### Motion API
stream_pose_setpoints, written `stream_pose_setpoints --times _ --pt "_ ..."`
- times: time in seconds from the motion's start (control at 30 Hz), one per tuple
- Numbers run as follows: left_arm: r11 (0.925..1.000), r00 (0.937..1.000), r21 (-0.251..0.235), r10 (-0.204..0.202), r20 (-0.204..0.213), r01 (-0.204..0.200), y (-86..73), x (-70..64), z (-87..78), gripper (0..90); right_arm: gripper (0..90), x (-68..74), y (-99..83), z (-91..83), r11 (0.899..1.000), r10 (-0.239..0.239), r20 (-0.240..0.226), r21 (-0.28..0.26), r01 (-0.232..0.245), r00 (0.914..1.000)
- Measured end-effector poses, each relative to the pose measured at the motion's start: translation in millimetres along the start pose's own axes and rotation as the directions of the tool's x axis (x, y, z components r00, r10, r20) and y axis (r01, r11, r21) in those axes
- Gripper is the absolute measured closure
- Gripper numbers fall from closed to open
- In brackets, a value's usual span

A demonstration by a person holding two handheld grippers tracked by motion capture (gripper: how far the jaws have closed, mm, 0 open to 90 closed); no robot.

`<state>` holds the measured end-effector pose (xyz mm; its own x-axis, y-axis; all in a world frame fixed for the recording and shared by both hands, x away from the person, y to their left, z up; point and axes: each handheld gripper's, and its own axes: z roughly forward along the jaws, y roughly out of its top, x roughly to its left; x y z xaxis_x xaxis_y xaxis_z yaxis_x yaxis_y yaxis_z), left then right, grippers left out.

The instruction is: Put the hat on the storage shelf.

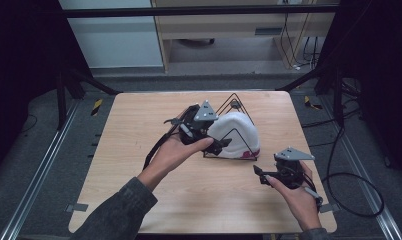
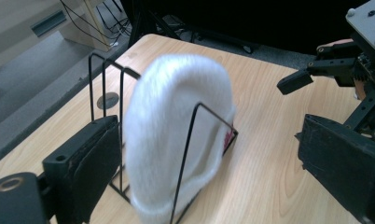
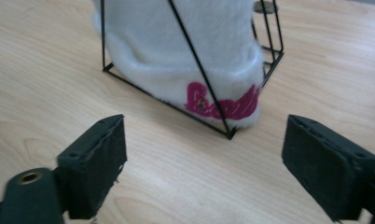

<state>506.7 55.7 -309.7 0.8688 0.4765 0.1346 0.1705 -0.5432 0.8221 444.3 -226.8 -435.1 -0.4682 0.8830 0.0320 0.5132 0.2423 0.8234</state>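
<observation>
At frame centre, a white fuzzy hat [image 1: 237,134] sits in a black wire rack [image 1: 235,106]. Left gripper [image 1: 201,131], jaws apart, should close on the hat's crown, clear of the wires; right gripper [image 1: 269,175] waits, spread wide.

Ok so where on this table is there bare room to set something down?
The left part of the table, between its left edge and the left tongs, is bare, as is the near strip ahead of the person's forearms. It is crowded at centre-right, where the white hat sits in the wire rack beside the right tongs.

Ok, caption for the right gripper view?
Open right tongs face a white hat in a black wire rack.
</observation>
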Motion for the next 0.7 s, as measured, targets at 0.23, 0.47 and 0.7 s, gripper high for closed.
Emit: stream_pose_setpoints --times 0.23,0.47,0.7 --pt "0.9999 0.9993 0.011 0.01 -0.035 -0.01 -18.9 1.0 -14.0 4.3 9.7 19.1 -8.0 -3.4 0.999 -0.044 -0.03 -0.011 0.043 0.9986" --pt "0.999 0.9974 0.036 -0.022 -0.069 0.024 -41.5 15.3 -26.0 4.4 13.8 48.9 -10.8 2.9 0.991 -0.125 -0.09 0.026 0.128 0.9881" --pt "0.9977 0.9956 0.048 -0.044 -0.083 0.048 -56.3 22.3 -31.8 4.5 14.7 64.7 -11.2 18.1 0.986 -0.154 -0.141 0.034 0.161 0.9779"
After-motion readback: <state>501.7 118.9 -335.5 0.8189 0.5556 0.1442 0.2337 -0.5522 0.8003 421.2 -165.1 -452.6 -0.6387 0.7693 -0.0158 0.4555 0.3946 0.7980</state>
